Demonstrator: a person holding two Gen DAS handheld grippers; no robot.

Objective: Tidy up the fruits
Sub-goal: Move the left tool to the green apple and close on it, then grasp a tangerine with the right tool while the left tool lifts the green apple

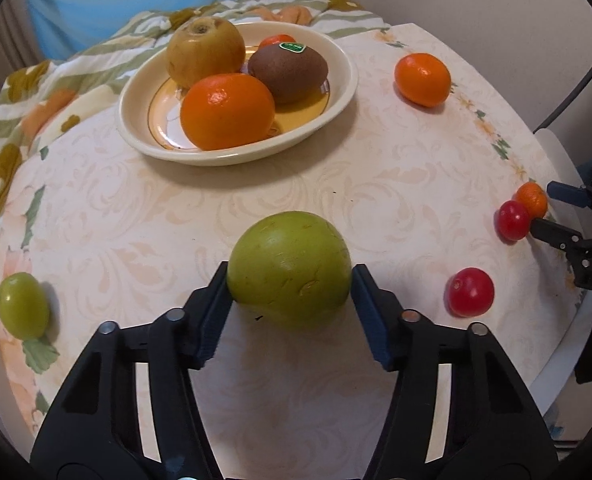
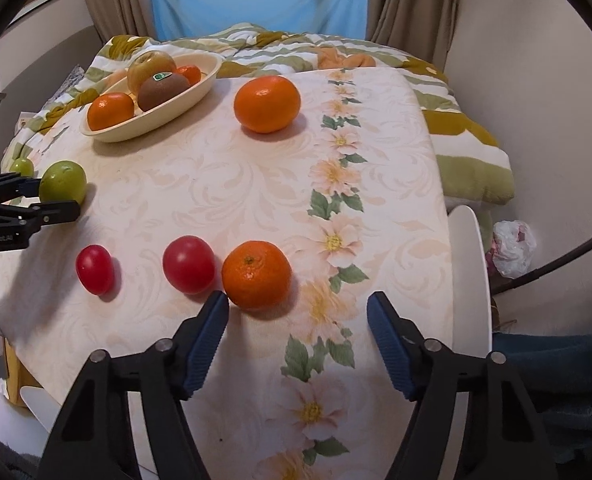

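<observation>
Roughly midway through the sorting, the cream plate (image 1: 338, 92) in the upper centre of the left wrist view carries four fruits: a yellow-brown pear (image 1: 205, 50), an orange (image 1: 227, 111), a stickered kiwi (image 1: 288, 74) and a small orange fruit (image 1: 277, 40) half hidden behind them. At lower centre of the same view, the left gripper (image 1: 290, 280) has its blue pads against both sides of a large green fruit (image 1: 290, 264), clenched on it; whether the fruit is off the floral tablecloth (image 1: 336, 184) cannot be told.

Six more pieces lie loose on the cloth. A small green fruit (image 1: 22, 306) sits at the far left edge, and a mandarin (image 1: 423, 79) lies to the upper right of the plate. In the right wrist view, two red tomatoes (image 2: 95, 269) (image 2: 189, 264) and a second mandarin (image 2: 256, 274) line up across the lower centre. The right gripper (image 2: 298, 306) hangs released just short of that mandarin, jaws wide, its left pad almost touching the rind and the fruit left of the gap.

By this showing, seven fruits have yet to reach the plate, counting the one held.
</observation>
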